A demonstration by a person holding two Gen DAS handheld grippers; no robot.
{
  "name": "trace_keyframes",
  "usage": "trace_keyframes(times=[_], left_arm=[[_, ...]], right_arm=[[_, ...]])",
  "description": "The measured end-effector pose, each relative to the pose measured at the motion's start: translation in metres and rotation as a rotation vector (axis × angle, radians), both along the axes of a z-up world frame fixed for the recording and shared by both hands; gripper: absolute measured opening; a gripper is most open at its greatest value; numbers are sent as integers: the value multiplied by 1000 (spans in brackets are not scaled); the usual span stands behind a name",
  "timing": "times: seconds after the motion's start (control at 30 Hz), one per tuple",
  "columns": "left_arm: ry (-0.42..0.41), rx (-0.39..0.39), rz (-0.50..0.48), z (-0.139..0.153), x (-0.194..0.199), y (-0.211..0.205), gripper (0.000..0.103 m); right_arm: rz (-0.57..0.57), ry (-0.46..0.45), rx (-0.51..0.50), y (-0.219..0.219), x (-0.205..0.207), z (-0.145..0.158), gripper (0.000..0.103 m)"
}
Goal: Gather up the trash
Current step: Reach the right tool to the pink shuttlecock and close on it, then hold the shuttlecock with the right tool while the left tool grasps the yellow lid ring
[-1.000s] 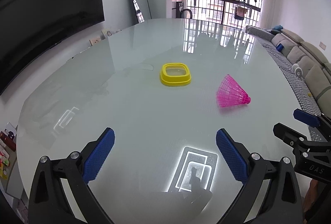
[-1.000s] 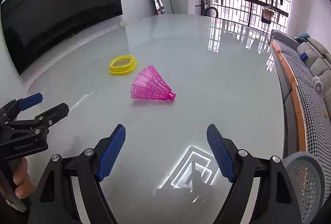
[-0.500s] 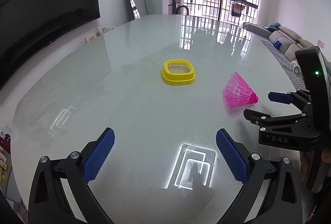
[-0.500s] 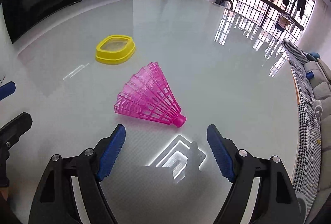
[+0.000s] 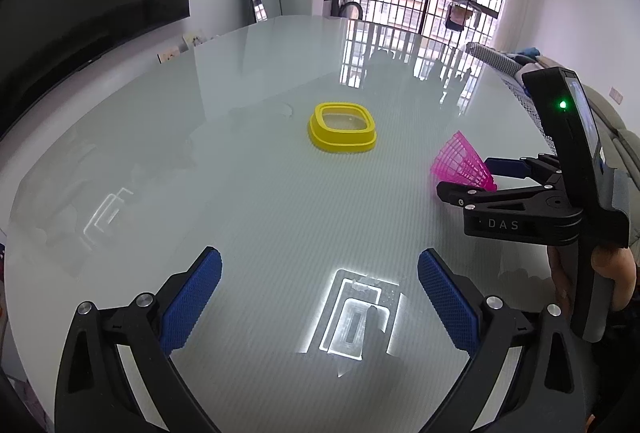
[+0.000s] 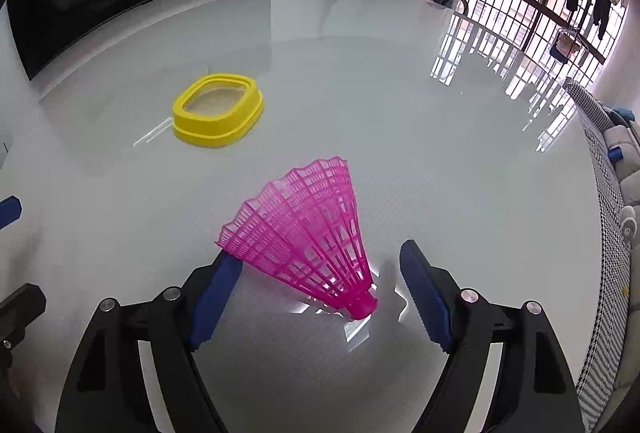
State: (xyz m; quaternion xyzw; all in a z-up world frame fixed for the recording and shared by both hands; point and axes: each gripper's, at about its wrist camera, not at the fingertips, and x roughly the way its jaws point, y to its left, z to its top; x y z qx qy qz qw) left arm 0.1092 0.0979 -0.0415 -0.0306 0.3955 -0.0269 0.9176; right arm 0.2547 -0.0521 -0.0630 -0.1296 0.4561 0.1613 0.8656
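Two claws are gaping wide; the right claw (image 6: 320, 285) is straddling the pink shuttlecock (image 6: 304, 233), gripping nothing. Shuttlecock is lying on its side on the desk (image 6: 440, 153), cork toward the claw, skirt pointing away. Left claw (image 5: 318, 297) is hovering empty.

Both wrist views face forward over the table (image 5: 260, 193) — right one nearer.

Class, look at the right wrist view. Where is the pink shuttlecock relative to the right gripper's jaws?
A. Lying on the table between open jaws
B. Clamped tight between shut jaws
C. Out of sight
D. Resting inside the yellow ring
A: the pink shuttlecock lies on the table between the right gripper's open jaws, apart from the yellow ring.
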Motion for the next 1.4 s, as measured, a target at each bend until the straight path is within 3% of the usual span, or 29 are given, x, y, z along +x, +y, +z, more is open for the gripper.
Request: trace_keyframes(times=[0.13,0.23,0.3,0.4,0.83,1.13,1.4], left_arm=[[-9,-5,20,2,-1,2,97],[-7,-13,38,2,-1,3,97],[-1,-13,46,1,0,4,97],[8,-19,52,0,0,3,97],[33,34,100,6,16,9,97],[16,74,149,27,58,15,97],[27,93,114,22,104,-16,97]], right_arm=[[-5,15,34,3,5,1,75],[-21,16,66,2,1,0,65],[-31,9,71,3,0,2,51],[-53,7,76,2,-3,4,38],[-252,-31,190,-31,-9,21,35],[-329,-84,193,-58,-11,28,35],[-367,-86,202,-76,-7,24,35]])
